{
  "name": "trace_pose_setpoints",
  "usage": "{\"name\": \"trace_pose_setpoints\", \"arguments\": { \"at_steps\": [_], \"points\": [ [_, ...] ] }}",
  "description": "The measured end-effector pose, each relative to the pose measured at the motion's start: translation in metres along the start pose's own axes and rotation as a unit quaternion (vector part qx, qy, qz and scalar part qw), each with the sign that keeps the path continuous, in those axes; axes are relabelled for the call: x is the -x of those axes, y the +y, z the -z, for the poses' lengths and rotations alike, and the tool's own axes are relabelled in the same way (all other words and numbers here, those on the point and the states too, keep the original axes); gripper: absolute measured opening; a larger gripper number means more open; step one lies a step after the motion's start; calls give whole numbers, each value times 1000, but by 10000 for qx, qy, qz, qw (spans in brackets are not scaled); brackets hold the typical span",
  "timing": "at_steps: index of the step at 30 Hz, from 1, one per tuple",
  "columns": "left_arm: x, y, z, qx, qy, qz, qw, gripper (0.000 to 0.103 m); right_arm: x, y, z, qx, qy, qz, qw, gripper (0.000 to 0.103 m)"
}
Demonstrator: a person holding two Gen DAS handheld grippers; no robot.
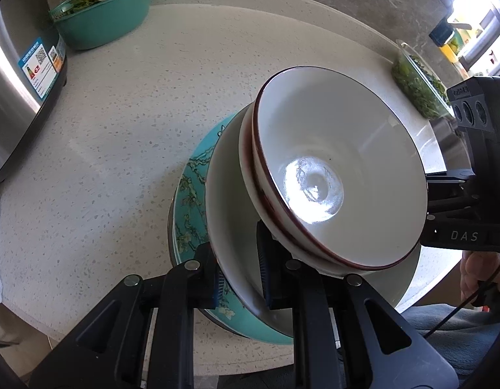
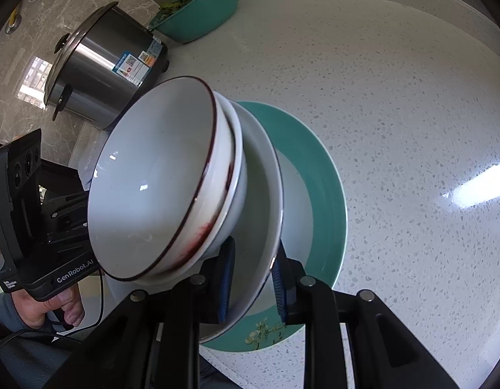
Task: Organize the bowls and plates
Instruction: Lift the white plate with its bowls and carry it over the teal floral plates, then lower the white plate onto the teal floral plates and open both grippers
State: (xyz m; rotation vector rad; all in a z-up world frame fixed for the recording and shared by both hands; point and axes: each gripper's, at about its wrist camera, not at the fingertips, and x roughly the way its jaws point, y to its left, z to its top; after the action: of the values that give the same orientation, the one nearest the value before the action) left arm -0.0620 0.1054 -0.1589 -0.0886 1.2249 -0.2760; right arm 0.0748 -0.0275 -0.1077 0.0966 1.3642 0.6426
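Left wrist view: the left hand-held gripper is clamped on the near rim of a white plate, one blue pad under it and one inside it.
Right wrist view: the right hand-held gripper is clamped on the opposite rim of the same white plate.
Stack: two white bowls with dark red rims sit nested inside the white plate, tilted with it; the top bowl is empty, with a shiny wet-looking patch at its bottom.
Bottom piece: a teal plate with a blossom pattern lies under the white plate, on the speckled counter.
Bowl stain: a reddish smear runs down the outside of the upper bowl.
Teal basin: at the far edge of the counter, holding green and yellow vegetable scraps.
Glass dish: at the right edge, holding chopped greens.
Steel pot: lidded, beside the teal basin.
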Motion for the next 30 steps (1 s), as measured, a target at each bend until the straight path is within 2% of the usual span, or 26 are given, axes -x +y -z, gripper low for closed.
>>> {"name": "trace_pose_setpoints", "arguments": {
  "at_steps": [14, 17, 19, 22, 23, 25, 26, 27, 28, 29, 30],
  "points": [
    [-16, -2, 5, -112, -7, 16, 9999, 14, -4, -3, 6, -118, -183, 84, 9997, 26],
    [-14, 2, 7, -115, -52, 62, 9999, 18, -3, -1, 8, -200, -252, 136, 9994, 27],
    [-8, 8, 9, -115, -87, 86, 9999, 18, -1, 0, 12, -262, -276, 210, 9991, 36],
    [4, 15, 10, -142, -114, 73, 9998, 23, 8, 2, 19, -367, -357, 199, 9985, 44],
    [10, 16, 11, -138, -128, 70, 9998, 28, 13, 4, 23, -387, -398, 217, 9982, 56],
    [27, 18, 12, -170, -218, -38, 9996, 42, 26, 6, 29, -430, -501, 242, 9975, 63],
    [35, 20, 13, -209, -290, -134, 9993, 52, 32, 7, 31, -444, -547, 307, 9970, 67],
    [44, 23, 14, -214, -398, -162, 9988, 69, 39, 7, 33, -463, -605, 361, 9964, 74],
    [51, 25, 14, -179, -497, -167, 9985, 78, 48, 7, 35, -507, -717, 350, 9955, 83],
    [60, 28, 14, -100, -669, -181, 9975, 90, 57, 6, 36, -543, -842, 332, 9944, 87],
    [70, 32, 13, 28, -857, -187, 9961, 97, 65, 5, 36, -554, -944, 344, 9934, 87]
  ]
}}
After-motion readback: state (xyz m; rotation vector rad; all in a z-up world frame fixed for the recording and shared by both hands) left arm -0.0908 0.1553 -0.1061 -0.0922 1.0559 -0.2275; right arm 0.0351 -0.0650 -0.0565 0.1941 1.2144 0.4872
